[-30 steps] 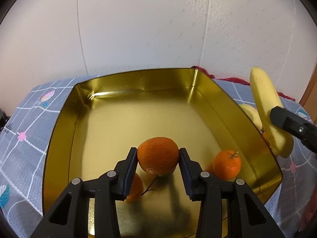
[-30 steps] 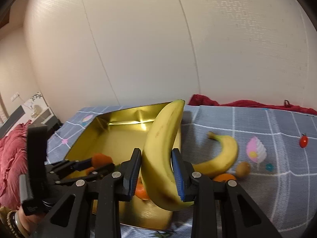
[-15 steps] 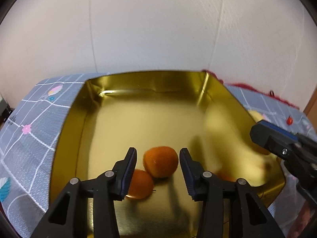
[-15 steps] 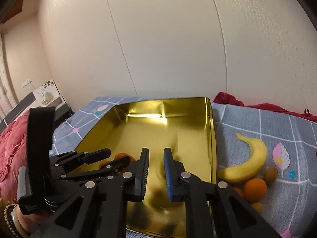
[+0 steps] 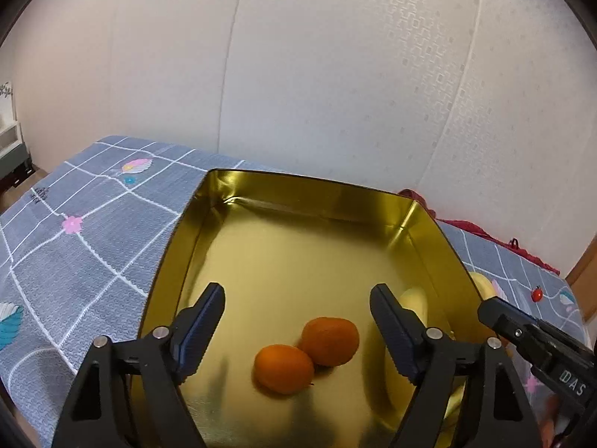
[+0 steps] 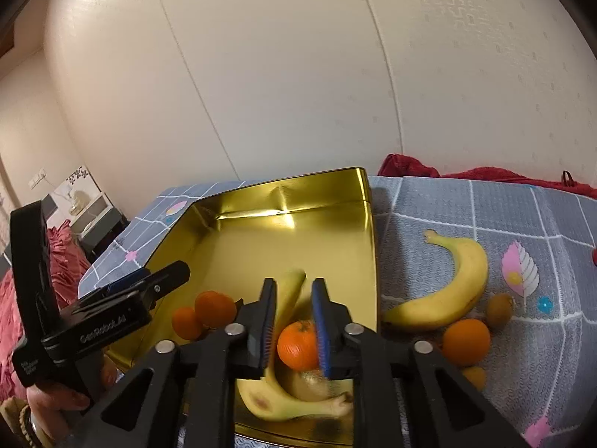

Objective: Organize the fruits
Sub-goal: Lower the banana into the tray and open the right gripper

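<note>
Left tool point(image 5: 296, 321): spread wide, empty, above two touching mandarins point(image 5: 283, 369).
Right tool point(image 6: 293, 323): nearly together, gripping nothing.
Banana point(image 6: 278, 388): yellow, brown-spotted, curved, lay in gold tin point(image 6: 261, 239), 6 o'clock corner.

two bananas point(image 6: 283, 392), five oranges point(image 6: 298, 343), one gold tray point(image 6: 298, 224)

The far half of the gold tray point(image 5: 298, 201) lies bare between its walls. Nearer, two oranges point(image 5: 306, 351) touch on the floor, and a banana point(image 6: 283, 399) with a third orange point(image 6: 297, 343) crowds the right wall.
</note>
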The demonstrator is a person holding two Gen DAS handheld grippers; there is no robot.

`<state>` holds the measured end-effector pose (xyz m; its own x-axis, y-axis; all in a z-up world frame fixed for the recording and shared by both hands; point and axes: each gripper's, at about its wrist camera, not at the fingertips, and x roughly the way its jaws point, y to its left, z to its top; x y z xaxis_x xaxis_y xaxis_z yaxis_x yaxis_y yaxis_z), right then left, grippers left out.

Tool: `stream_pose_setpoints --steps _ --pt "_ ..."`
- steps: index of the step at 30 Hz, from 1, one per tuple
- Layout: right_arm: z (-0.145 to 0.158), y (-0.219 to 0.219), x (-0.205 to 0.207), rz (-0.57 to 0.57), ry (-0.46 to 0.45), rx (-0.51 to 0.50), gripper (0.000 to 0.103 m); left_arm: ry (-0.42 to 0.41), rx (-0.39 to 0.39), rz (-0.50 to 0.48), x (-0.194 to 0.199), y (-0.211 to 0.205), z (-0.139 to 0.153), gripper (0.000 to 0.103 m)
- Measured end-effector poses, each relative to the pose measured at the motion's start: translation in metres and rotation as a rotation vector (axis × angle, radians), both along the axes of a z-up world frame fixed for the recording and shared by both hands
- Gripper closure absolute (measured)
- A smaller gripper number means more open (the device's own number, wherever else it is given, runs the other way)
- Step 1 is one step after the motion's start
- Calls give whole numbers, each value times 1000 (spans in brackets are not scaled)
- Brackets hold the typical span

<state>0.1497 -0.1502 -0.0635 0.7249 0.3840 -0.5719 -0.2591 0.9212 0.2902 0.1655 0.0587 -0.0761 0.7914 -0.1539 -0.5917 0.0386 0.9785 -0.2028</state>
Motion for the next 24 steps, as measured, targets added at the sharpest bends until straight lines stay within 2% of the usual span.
stream_pose_setpoints --steps 4,8,15,18,24 --pt "-1 -6 2 -24 11 12 81 -30 10 -31 -4 -7 3 10" --pt "0 -10 1 -37 16 18 77 -48 64 -61 -7 -20 4 9" --pt "-1 -6 0 -29 14 -14 77 -74 199 -71 -13 -42 1 9" --pt "-1 -6 -1 -27 13 -19 76 -96 229 -81 -16 -46 2 8" --pt "-1 -15 -1 -56 18 -20 76 -86 230 -75 -14 -46 2 8"
